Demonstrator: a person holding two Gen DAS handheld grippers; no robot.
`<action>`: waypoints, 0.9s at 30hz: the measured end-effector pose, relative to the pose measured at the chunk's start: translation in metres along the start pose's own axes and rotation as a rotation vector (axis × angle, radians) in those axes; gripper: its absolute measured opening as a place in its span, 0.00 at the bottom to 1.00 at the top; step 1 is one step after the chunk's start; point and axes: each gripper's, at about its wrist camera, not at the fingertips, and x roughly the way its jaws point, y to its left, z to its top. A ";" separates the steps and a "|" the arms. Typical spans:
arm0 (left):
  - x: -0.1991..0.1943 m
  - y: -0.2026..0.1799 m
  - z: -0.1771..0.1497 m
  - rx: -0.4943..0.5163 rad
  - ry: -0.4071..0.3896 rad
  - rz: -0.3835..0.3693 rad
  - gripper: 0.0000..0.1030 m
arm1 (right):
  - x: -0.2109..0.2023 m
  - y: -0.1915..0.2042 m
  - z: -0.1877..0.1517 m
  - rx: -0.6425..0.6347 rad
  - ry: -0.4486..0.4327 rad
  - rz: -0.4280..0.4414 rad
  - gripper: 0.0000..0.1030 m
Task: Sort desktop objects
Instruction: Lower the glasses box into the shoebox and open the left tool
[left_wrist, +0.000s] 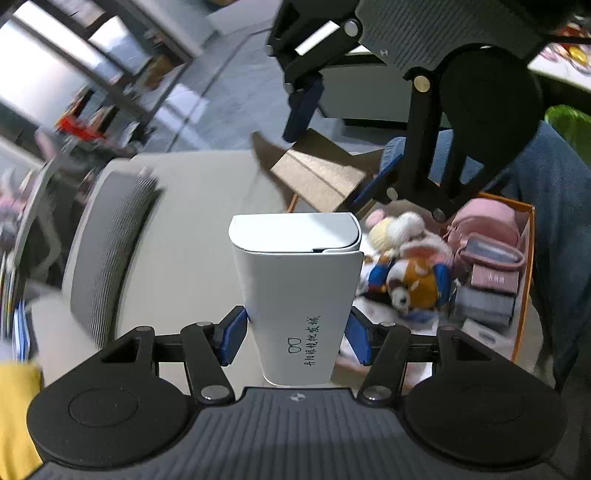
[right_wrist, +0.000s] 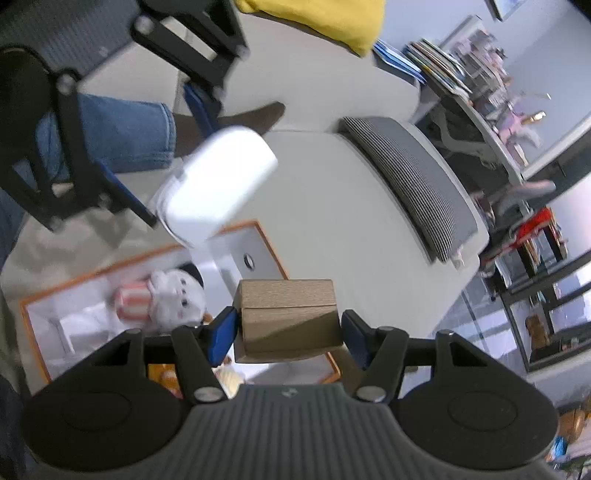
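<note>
- Left gripper (left_wrist: 295, 338) is squeezing a white box (left_wrist: 297, 295) between its blue pads (left_wrist: 232, 341), box sticking out forward with printed characters on its face.
- Right gripper (right_wrist: 286, 332) is clamping a tan cardboard box (right_wrist: 288, 319), pads pressing on both sides.
- Both are hanging above an orange-rimmed bin (left_wrist: 526, 266) on the floor, which is holding plush toys (left_wrist: 413, 273) and pink pouches (left_wrist: 484, 240).
- Right wrist view is catching the white box (right_wrist: 218, 184) blurred, up and left of the tan one, over the bin (right_wrist: 35, 332) where a white plush (right_wrist: 177, 295) is lying.
- Grey office chair (left_wrist: 110, 251) is sitting just behind, and the person's jeans leg (right_wrist: 122, 136) is showing too.
</note>
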 end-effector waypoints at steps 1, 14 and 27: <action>0.009 -0.002 0.008 0.015 0.002 -0.012 0.65 | 0.000 -0.002 -0.007 0.013 0.003 -0.003 0.61; 0.115 -0.008 0.038 0.140 0.198 -0.110 0.65 | 0.028 -0.013 -0.059 0.118 0.007 0.079 0.49; 0.168 0.010 0.019 0.102 0.242 -0.171 0.65 | 0.065 -0.037 -0.059 0.165 0.034 0.139 0.09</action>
